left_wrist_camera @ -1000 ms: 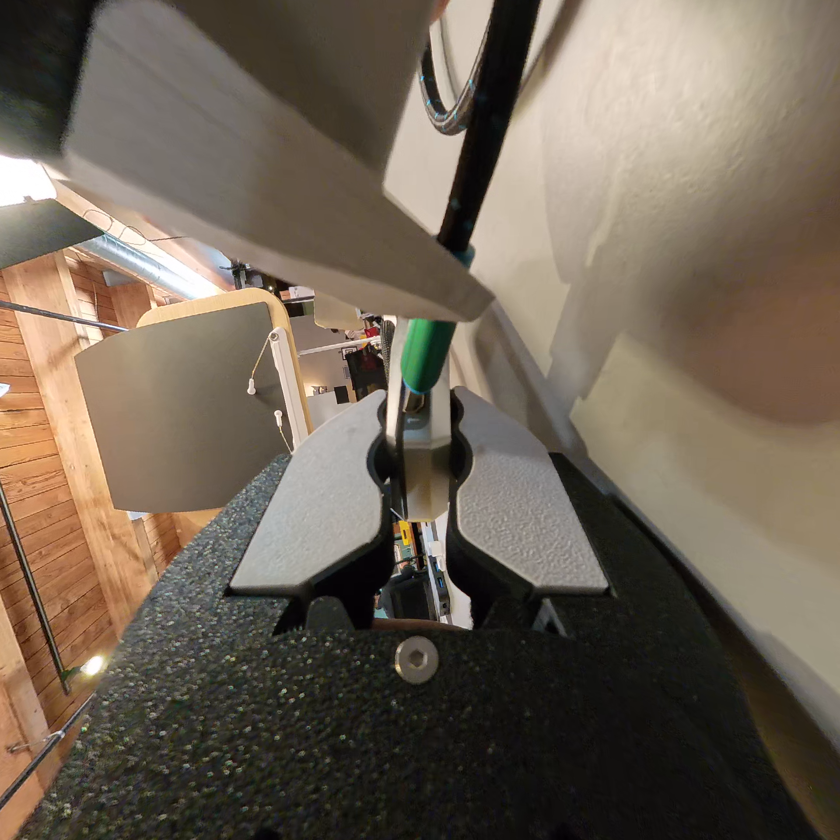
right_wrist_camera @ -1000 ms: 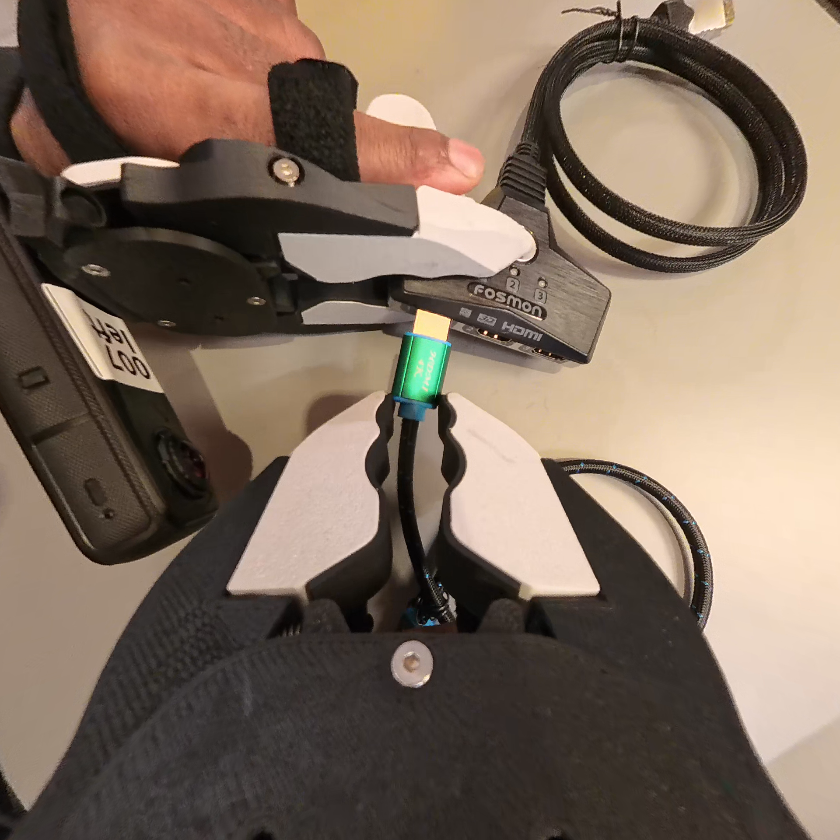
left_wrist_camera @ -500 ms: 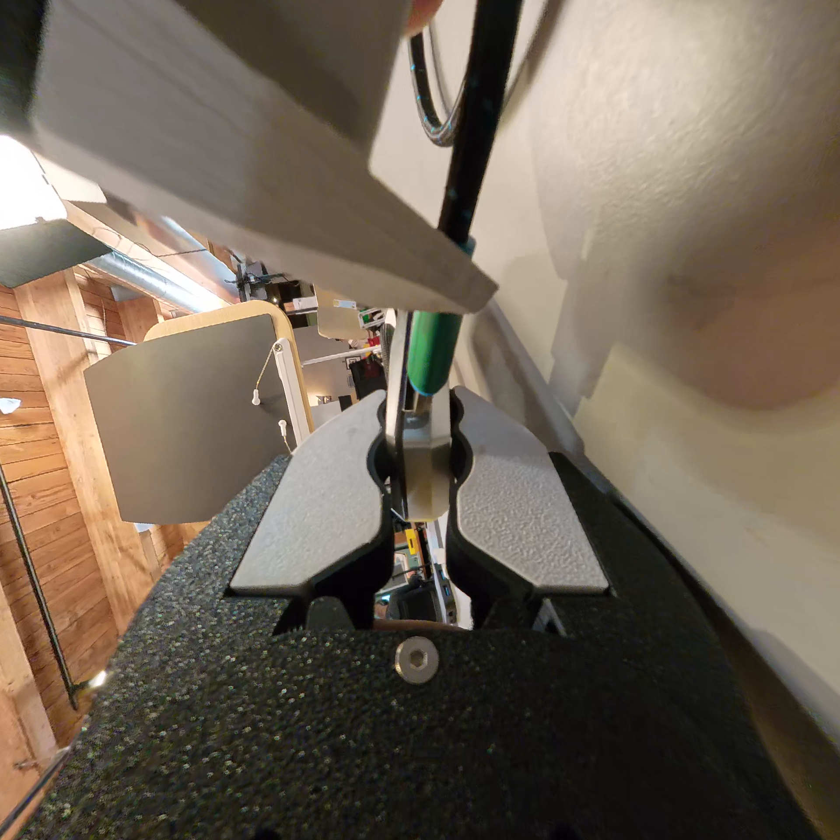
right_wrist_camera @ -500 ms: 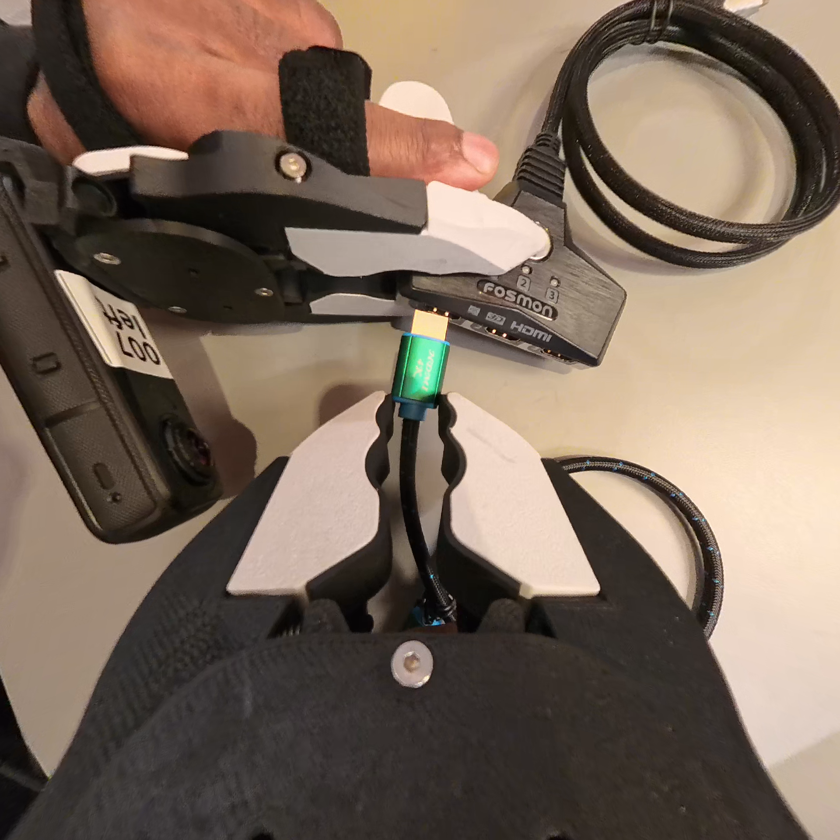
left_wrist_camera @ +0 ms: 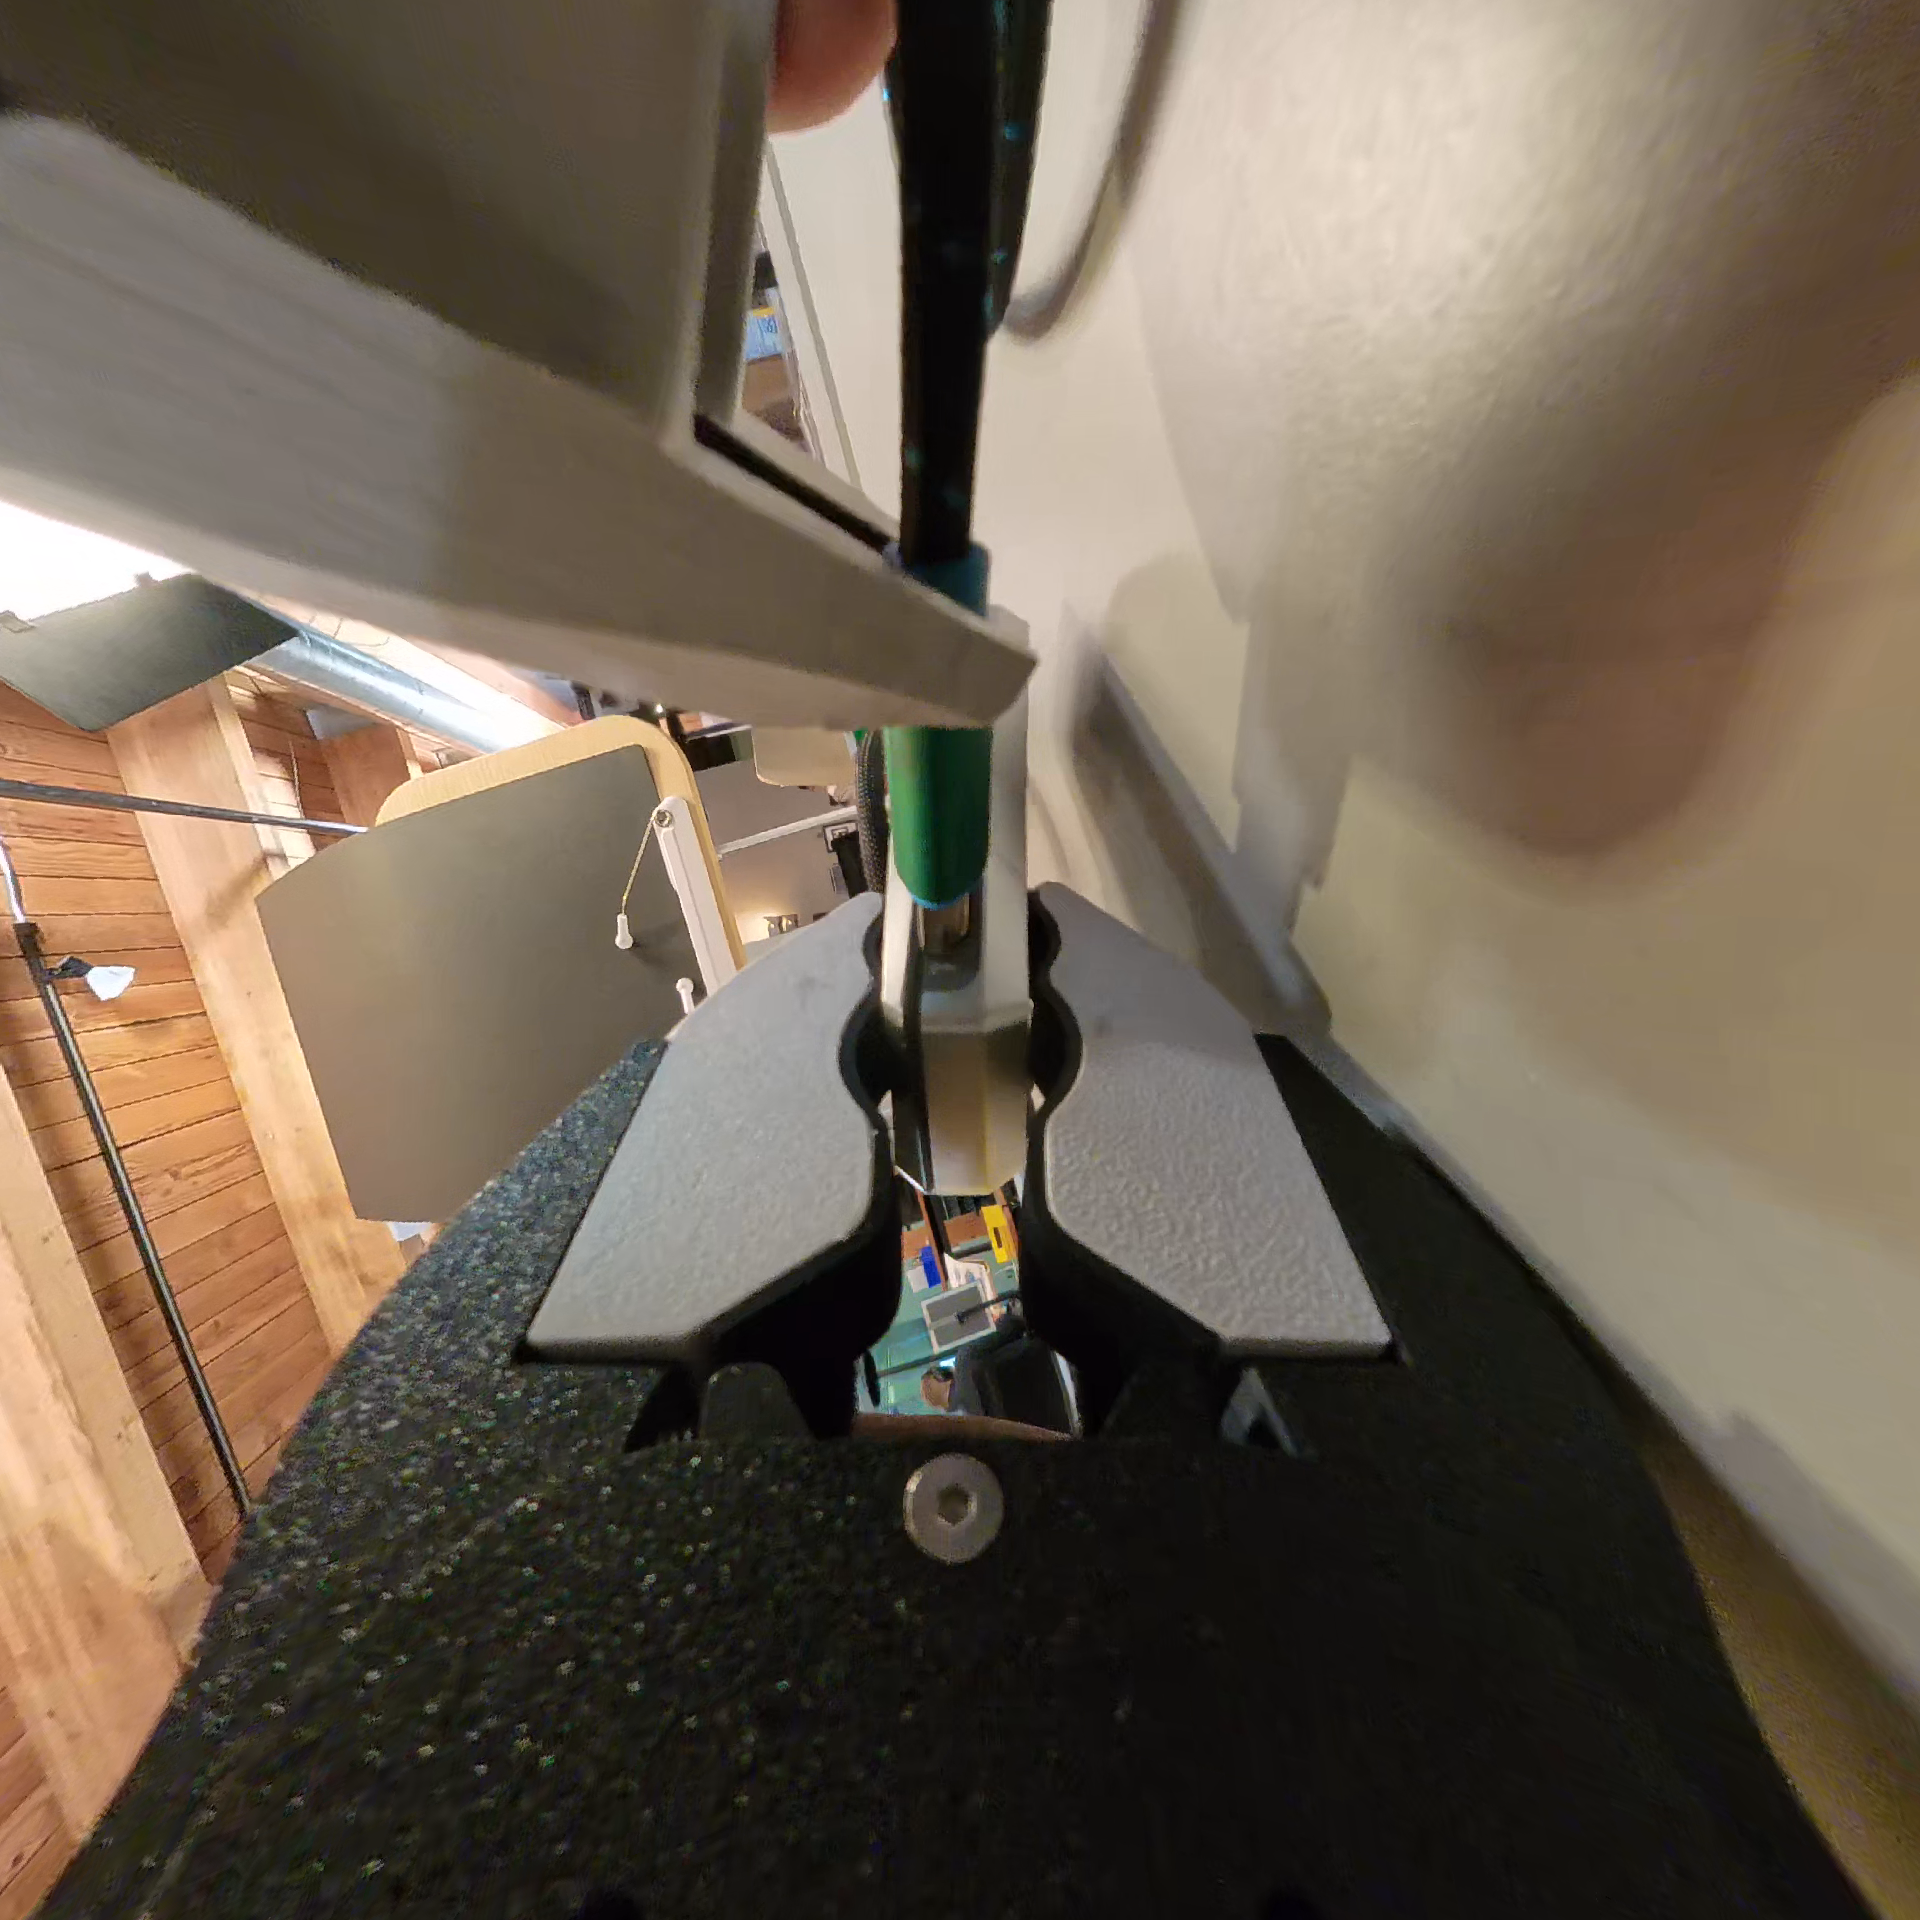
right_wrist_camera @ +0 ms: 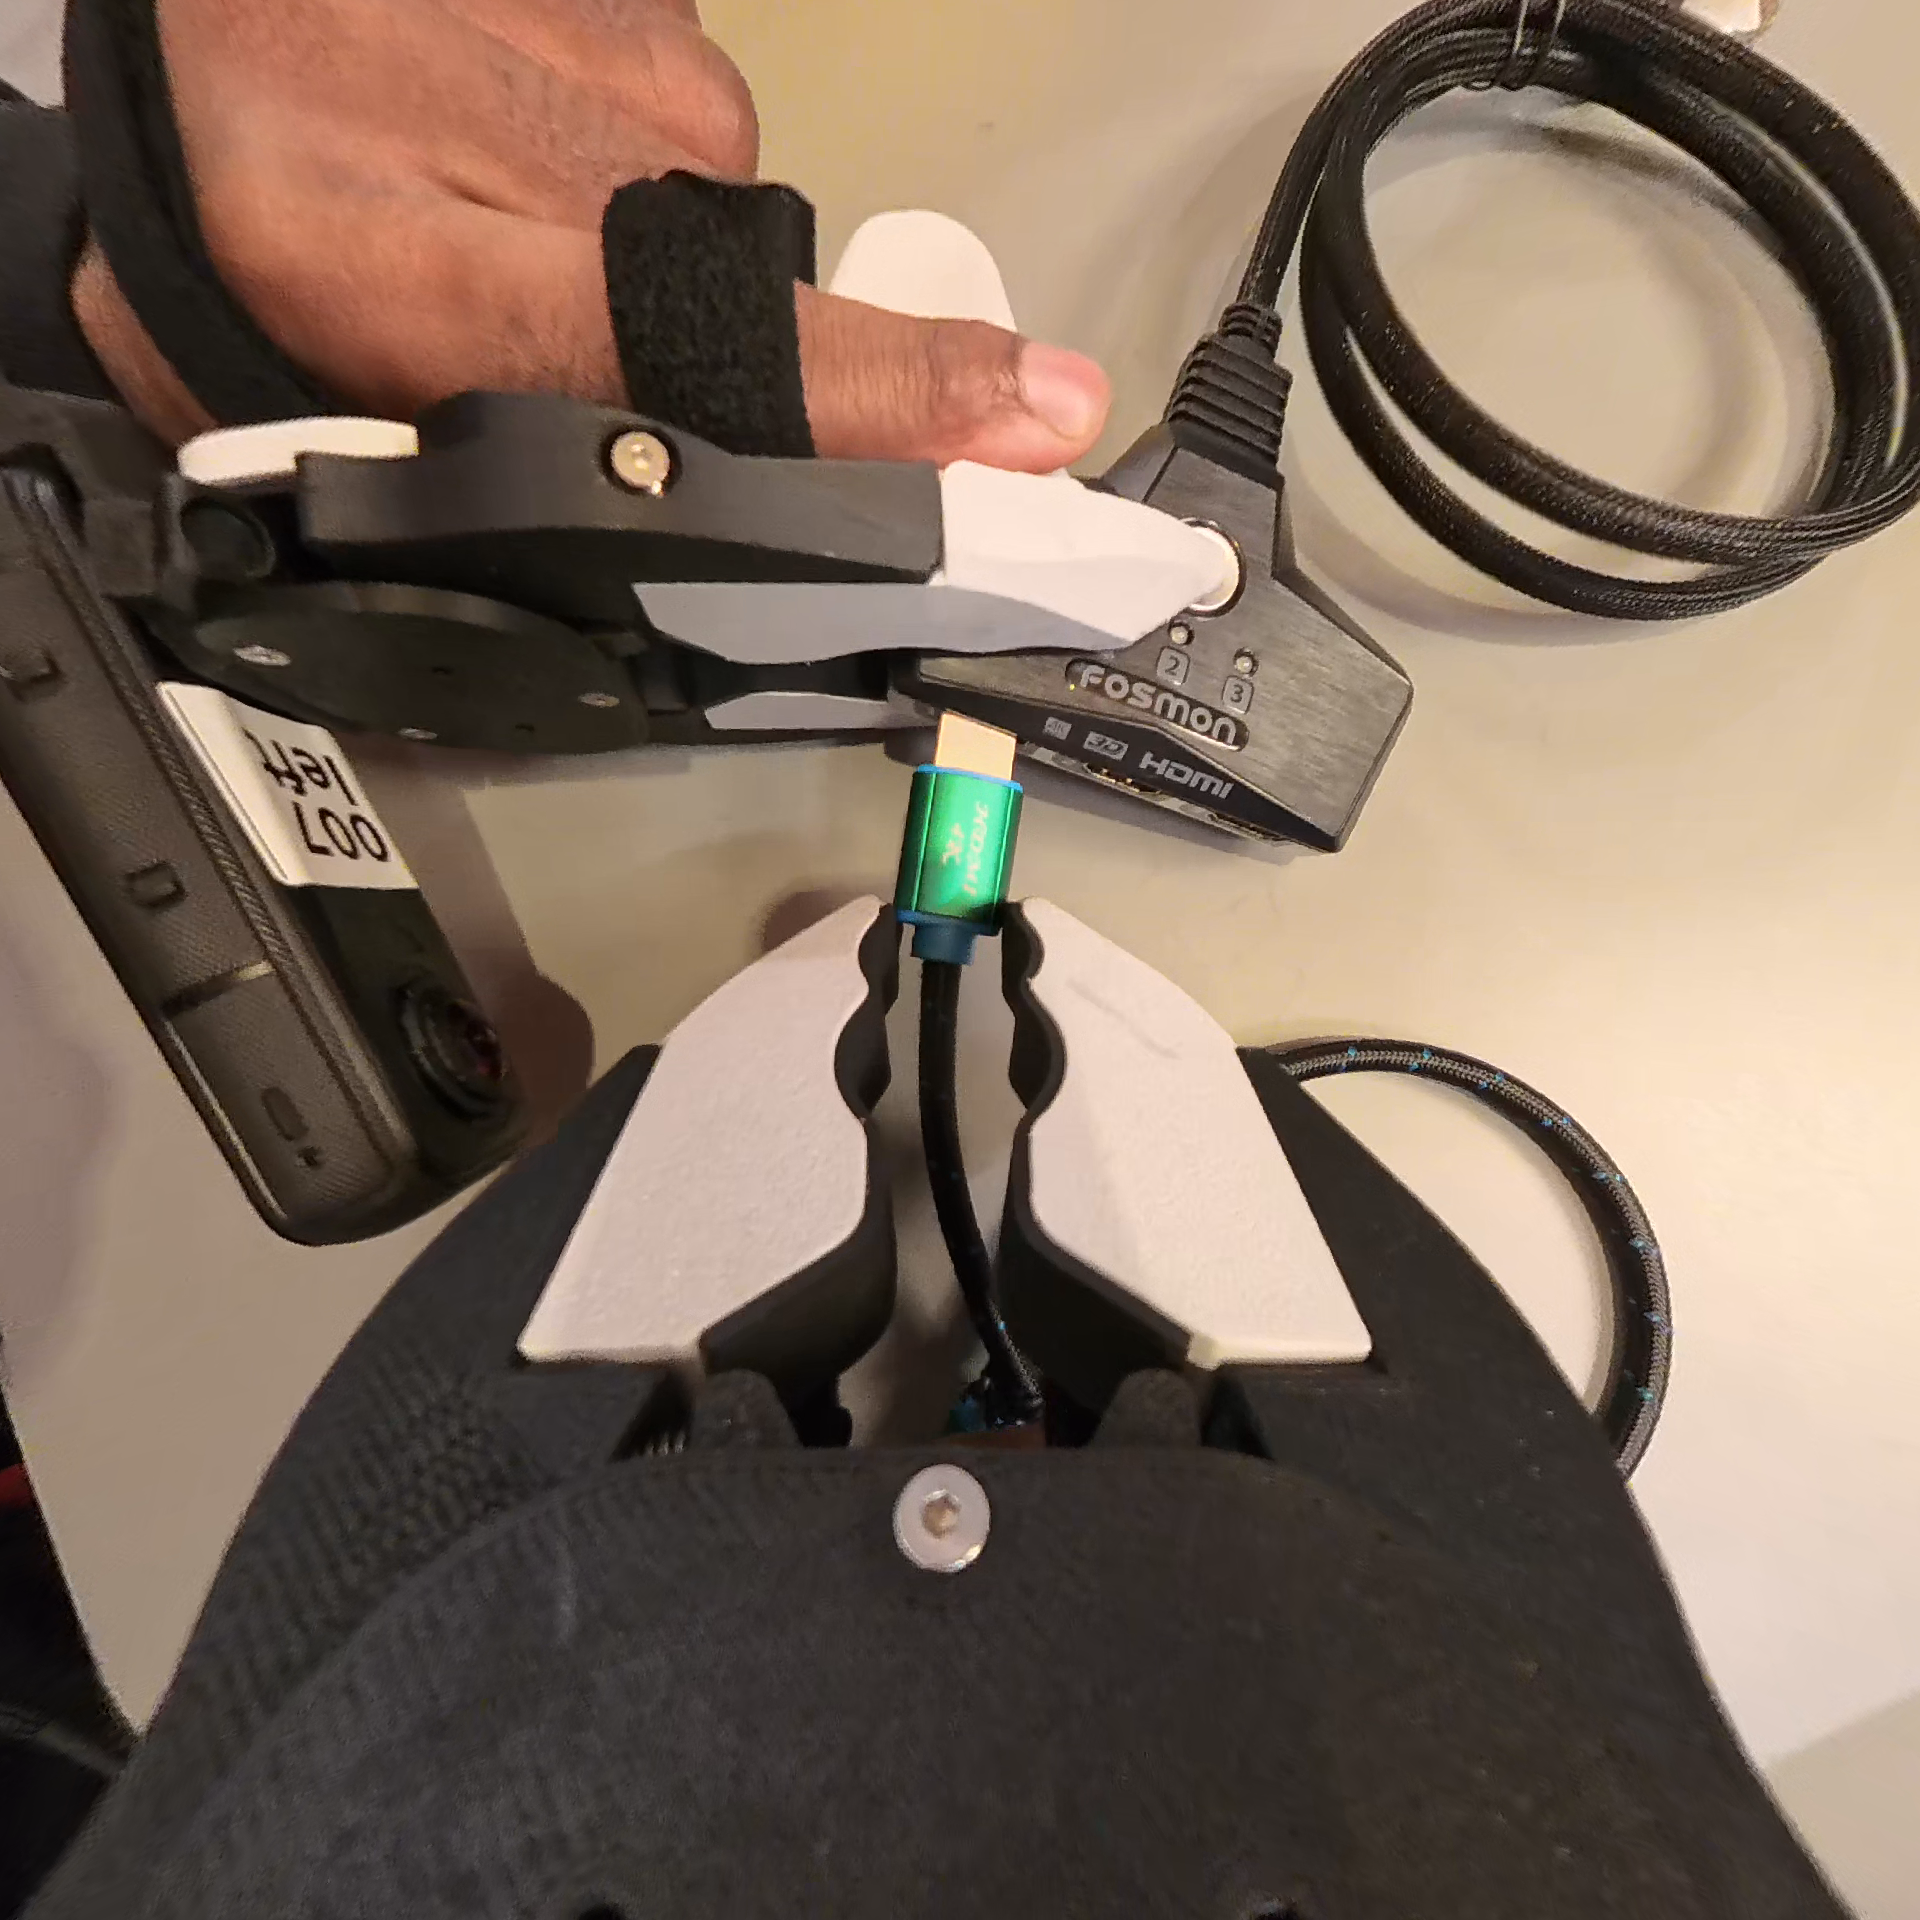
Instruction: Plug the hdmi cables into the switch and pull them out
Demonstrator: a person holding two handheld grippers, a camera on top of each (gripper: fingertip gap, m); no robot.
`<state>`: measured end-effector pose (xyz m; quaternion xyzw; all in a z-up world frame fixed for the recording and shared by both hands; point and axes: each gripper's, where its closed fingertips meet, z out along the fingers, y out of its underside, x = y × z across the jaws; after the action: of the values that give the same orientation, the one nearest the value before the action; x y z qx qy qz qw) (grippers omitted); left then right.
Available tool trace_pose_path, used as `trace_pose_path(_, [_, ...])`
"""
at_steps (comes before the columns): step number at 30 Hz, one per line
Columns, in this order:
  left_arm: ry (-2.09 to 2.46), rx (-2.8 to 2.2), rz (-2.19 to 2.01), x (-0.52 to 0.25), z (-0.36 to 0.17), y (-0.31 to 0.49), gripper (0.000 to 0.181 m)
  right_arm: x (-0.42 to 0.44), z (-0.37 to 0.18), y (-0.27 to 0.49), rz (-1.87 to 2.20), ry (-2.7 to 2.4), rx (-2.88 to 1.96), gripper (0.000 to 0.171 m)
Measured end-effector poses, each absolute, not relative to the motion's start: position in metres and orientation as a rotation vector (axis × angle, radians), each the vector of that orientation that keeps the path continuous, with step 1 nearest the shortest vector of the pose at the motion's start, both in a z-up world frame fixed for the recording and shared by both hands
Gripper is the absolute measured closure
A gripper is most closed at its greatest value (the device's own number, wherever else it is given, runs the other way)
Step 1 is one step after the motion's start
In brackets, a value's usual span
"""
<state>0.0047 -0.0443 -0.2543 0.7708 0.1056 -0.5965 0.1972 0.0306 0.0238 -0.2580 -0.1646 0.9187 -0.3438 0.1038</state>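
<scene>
In the right wrist view, my right gripper (right_wrist_camera: 951,920) is shut on the green HDMI plug (right_wrist_camera: 958,831). The plug's gold tip sits at the mouth of the leftmost port of the black HDMI switch (right_wrist_camera: 1278,717), with most of the gold still showing. My left gripper (right_wrist_camera: 1039,655) comes in from the left and is shut on the switch's left end, held by a person's hand (right_wrist_camera: 468,208). In the left wrist view, my left gripper (left_wrist_camera: 956,914) clamps the switch's edge (left_wrist_camera: 961,1070), and the green plug (left_wrist_camera: 935,821) points into it from above.
The switch's own black braided cable (right_wrist_camera: 1558,416) lies coiled on the beige table (right_wrist_camera: 1558,935) at the back right. The plug's blue-flecked cable (right_wrist_camera: 1579,1164) loops to the right of my right gripper. A right gripper finger (left_wrist_camera: 468,499) fills the top of the left wrist view. Tip to tip, the grippers are about 7 cm apart.
Little has changed. The right gripper and plug have shifted only slightly against the switch, and the gold tip stays at the port mouth. Both grippers keep their holds.
</scene>
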Motion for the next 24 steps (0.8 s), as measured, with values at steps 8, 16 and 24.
trace_pose_path(8, [0.428,2.154,-1.656,0.0052,-0.2534,-0.0465,0.159,0.0319,-0.2573,0.0208,-1.037,2.704,-0.424,0.152])
trace_pose_path(16, [0.529,2.109,-1.621,0.0071,-0.2518,-0.0493,0.159,0.0318,-0.2554,0.0185,-1.051,2.678,-0.356,0.152])
trace_pose_path(24, [0.583,2.092,-1.594,0.0093,-0.2543,-0.0504,0.16,0.0349,-0.2555,0.0163,-1.065,2.663,-0.335,0.152])
